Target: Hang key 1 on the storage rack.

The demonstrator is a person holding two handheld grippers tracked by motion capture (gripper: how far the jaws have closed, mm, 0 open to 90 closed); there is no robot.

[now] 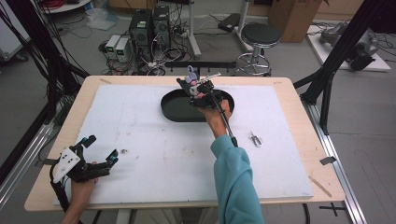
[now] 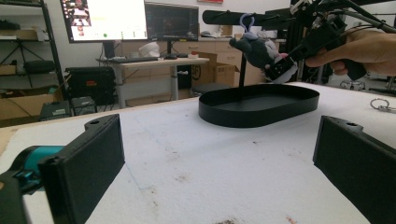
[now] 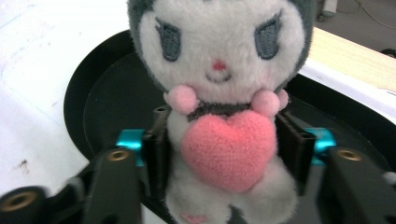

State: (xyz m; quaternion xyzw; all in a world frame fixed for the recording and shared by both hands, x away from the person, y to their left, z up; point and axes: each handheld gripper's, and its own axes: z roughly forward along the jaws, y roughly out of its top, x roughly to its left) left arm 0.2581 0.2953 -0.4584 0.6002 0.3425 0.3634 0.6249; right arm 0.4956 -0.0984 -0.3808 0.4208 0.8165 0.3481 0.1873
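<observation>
Plush toy (image 3: 219,107) at upper centre, gripped by right claw (image 3: 224,154) above black oval tray (image 1: 173,109). Lower inside rim before releasing, keeping upright. Left claw (image 1: 95,151) wide, empty, lower left.

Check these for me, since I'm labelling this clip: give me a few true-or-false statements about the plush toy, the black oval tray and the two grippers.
1. The right gripper has the grey-and-white plush toy with a pink heart between its jaws. True.
2. The plush toy lies flat on the white foam mat. False: it is held up above the black oval tray.
3. The left gripper has its jaws spread with nothing between them. True.
4. The black oval tray holds several toys. False: what shows of its inside is bare.
5. A small metal key ring lies on the white foam mat to the right of the person's teal sleeve. True.
</observation>
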